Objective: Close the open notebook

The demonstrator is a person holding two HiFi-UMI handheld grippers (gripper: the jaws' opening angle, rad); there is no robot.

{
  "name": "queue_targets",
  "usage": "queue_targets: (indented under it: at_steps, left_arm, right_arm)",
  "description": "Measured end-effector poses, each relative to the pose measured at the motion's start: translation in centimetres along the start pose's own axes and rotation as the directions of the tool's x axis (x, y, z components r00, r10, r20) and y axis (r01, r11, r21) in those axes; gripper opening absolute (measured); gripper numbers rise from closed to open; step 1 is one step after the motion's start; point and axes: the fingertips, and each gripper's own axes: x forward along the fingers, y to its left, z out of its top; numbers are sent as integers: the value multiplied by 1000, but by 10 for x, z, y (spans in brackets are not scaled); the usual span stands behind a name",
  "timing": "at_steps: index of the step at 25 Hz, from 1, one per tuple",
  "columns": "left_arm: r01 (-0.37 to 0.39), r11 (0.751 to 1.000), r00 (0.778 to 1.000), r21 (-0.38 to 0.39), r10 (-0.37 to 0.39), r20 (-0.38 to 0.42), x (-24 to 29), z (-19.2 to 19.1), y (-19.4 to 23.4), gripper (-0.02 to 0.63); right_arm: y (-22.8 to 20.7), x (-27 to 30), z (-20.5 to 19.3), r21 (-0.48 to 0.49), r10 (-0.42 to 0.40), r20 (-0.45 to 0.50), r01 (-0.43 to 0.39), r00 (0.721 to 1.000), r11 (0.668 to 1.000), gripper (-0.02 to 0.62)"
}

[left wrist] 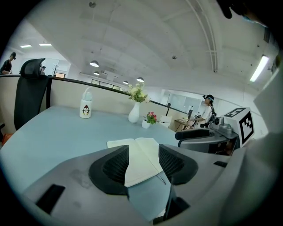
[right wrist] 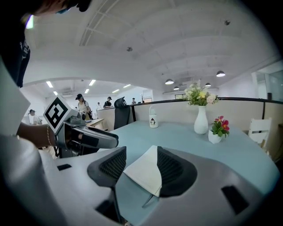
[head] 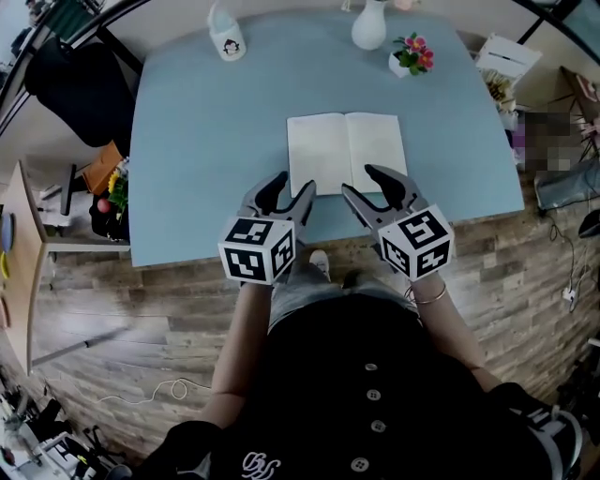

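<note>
Open notebook, flat on a matte pale-blue table, plain cream pages up, spine running straight away from the person, long axis lying crosswise. At the notebook's near edge, left gripper and right gripper, side by side, each with ribbed black jaws spread apart, gripping nothing, only paper in sight through the gap. Left gripper in line with the notebook's left page near its front corner; right gripper in line with the right page's front corner; both about equally close. Probably calls for catching one thin, flexible page edge and folding that half over the spine onto the other. Beyond the notebook's far edge: a smooth white vase, a small pot of pink flowers and, well off to the far left, a white bottle with a penguin print.
</note>
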Motion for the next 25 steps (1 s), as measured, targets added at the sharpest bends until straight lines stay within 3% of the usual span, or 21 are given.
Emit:
queue_targets:
  at_steps: [9,25]
  left_arm:
    - [47,999,999,14,-47,-10,13,3,10,207]
    - [-14,999,1000,-50,14,8,5,-7,9,207]
  right_arm:
    - [-6,14,6,13,-21,-9,22,1000,1000,202]
    - [2,13,1,-35,77,-32,-78,996,996,202]
